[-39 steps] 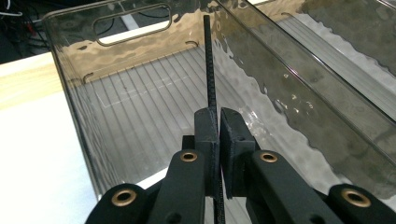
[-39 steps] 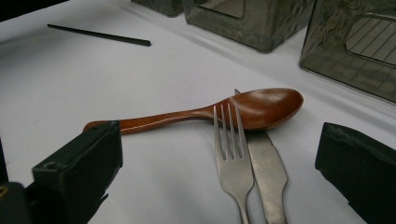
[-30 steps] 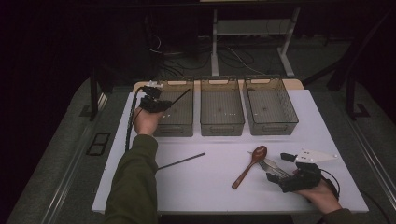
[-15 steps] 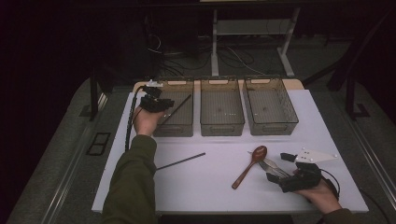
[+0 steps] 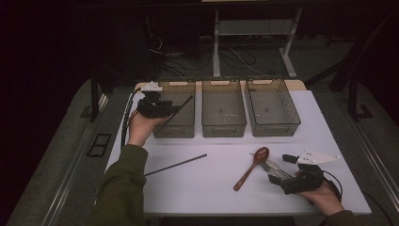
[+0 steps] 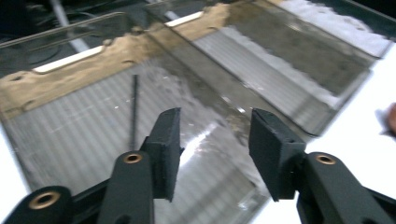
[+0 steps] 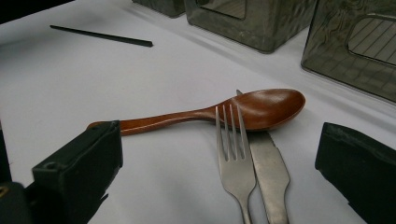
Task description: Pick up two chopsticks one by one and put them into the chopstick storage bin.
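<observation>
Left gripper [image 5: 175, 109] hovers over the left bin [image 5: 186, 127], jaws parted, a black chopstick [image 6: 134, 109] lying inside.

The left forearm stretches up the white table [image 5: 207, 188], the jaws having just been opening with nothing between them. The middle bin [image 5: 223, 126] and right bin [image 5: 275, 127] sit beside it. A second chopstick [image 5: 176, 165] lies on the table. The right gripper [image 5: 277, 173] rests low near the front edge, jaws wide apart around a fork [image 7: 233, 154] and knife [image 7: 271, 177] that touch a wooden spoon [image 7: 219, 112].
</observation>
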`<state>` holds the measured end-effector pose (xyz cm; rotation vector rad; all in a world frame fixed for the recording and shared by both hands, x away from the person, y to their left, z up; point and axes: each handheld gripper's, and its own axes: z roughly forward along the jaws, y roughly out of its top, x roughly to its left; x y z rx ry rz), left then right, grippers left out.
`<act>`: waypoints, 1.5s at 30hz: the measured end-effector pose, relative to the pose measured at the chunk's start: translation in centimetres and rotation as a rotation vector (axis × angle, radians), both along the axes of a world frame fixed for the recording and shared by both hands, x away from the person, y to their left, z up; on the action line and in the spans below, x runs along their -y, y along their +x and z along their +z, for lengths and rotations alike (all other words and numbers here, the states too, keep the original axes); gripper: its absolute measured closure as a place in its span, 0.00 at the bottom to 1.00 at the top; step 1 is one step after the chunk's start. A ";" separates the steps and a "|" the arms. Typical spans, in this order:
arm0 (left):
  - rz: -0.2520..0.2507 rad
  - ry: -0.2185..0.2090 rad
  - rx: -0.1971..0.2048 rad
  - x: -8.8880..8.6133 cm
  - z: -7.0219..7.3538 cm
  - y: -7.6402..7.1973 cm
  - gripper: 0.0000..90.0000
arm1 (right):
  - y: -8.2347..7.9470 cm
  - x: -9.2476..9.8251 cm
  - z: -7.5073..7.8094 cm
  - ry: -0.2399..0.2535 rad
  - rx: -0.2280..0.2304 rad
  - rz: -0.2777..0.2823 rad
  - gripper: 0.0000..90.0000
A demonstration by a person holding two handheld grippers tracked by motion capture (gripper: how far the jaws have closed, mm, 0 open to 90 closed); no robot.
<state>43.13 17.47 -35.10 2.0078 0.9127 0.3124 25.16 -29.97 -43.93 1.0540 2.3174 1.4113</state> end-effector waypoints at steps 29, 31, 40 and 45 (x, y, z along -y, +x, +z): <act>-0.158 -0.029 0.051 -0.2 -3.0 -9.2 0.34 | 0.2 -0.5 0.3 -0.024 -0.018 0.081 0.00; -0.162 -0.019 0.048 -0.4 -3.4 -9.8 0.34 | 0.1 -0.5 0.2 -0.025 -0.021 0.077 0.00; -0.196 0.006 0.051 -1.6 -5.3 -12.0 0.47 | 0.1 -0.4 0.1 -0.026 -0.022 0.071 0.00; -0.204 0.006 0.048 -2.4 -5.9 -12.7 0.55 | 0.1 -0.4 0.0 -0.026 -0.023 0.069 0.00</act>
